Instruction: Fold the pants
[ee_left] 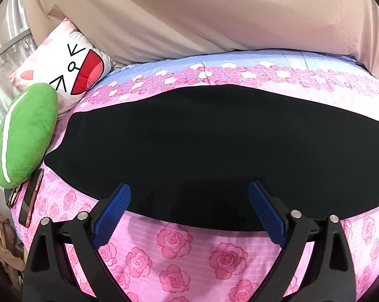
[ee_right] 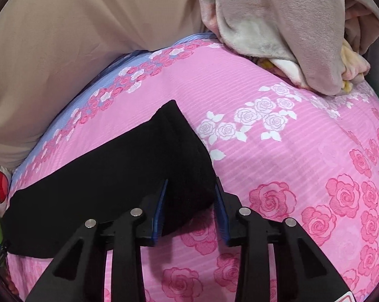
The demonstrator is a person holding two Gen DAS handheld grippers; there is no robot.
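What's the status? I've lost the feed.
Left gripper open above pants. Right gripper straddles pants end, grip unclear. Phone beside pants.

Pants [ee_left: 202,146] flat on bedsheet [ee_left: 179,256], pillow [ee_left: 71,68] left, blanket [ee_right: 290,25] right — behind.

My two wrist views look steeply down, close over the rose-print bedsheet [ee_left: 174,256]; both share the black pants [ee_left: 202,151].

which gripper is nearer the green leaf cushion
Left. The left gripper hovers open over the black pants, the green leaf cushion close by; the right gripper straddles the pants' far end.
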